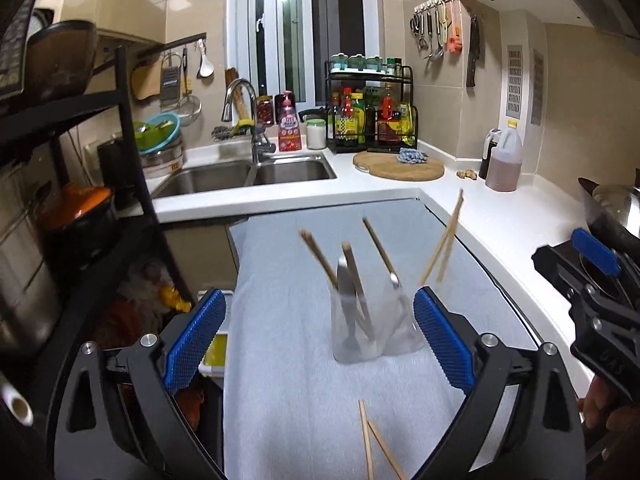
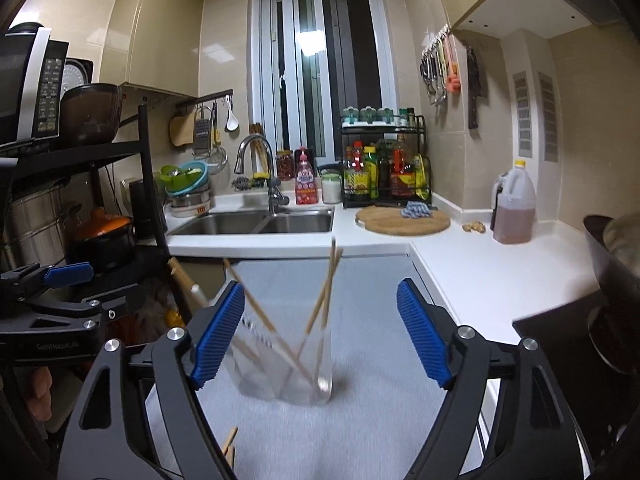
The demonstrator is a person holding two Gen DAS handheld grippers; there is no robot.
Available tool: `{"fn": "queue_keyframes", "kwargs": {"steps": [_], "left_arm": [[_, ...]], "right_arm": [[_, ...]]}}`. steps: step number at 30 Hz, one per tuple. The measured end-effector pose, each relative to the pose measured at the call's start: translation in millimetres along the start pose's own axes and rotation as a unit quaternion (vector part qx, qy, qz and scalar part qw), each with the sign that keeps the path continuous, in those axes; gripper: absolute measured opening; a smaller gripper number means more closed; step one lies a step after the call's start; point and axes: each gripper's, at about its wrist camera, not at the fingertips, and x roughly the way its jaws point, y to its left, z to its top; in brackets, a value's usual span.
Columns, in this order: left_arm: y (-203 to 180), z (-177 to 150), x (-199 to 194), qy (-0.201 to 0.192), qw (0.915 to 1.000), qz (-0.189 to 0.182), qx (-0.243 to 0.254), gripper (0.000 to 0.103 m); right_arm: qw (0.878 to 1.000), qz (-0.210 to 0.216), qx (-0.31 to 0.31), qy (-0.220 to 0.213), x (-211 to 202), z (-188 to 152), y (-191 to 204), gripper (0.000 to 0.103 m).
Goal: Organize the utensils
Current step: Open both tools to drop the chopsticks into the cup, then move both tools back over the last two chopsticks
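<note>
Two clear glass cups stand side by side on a grey cloth (image 1: 304, 400). The left cup (image 1: 354, 330) holds wooden-handled metal utensils. The right cup (image 1: 402, 320) holds a pair of chopsticks (image 1: 444, 240) and another utensil. A loose pair of chopsticks (image 1: 374, 446) lies on the cloth near the front. My left gripper (image 1: 316, 344) is open and empty, with the cups just ahead between its fingers. My right gripper (image 2: 320, 336) is open and empty, above the cups (image 2: 292, 364). The right gripper also shows at the edge of the left wrist view (image 1: 600, 276).
A double sink (image 1: 248, 174) and tap lie at the back. A round cutting board (image 1: 400, 164), oil jug (image 1: 504, 160) and condiment rack (image 1: 372, 120) stand on the white counter. A black shelf (image 1: 80, 200) with pots stands left. A wok (image 1: 616, 208) sits right.
</note>
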Motion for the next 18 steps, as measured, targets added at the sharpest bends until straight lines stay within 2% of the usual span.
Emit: {"fn": "queue_keyframes", "kwargs": {"steps": [9,18], "left_arm": [[-6.5,-73.9,-32.1,0.032,0.9994,0.001,-0.014,0.092],[-7.7,-156.3,-57.8,0.068,0.9972,0.003,-0.030,0.092]], "right_arm": [[0.997,0.006,0.027,0.074,-56.5,-65.9,7.8,0.084],[0.992,-0.010,0.012,0.126,-96.6,-144.1,16.4,0.084]]}}
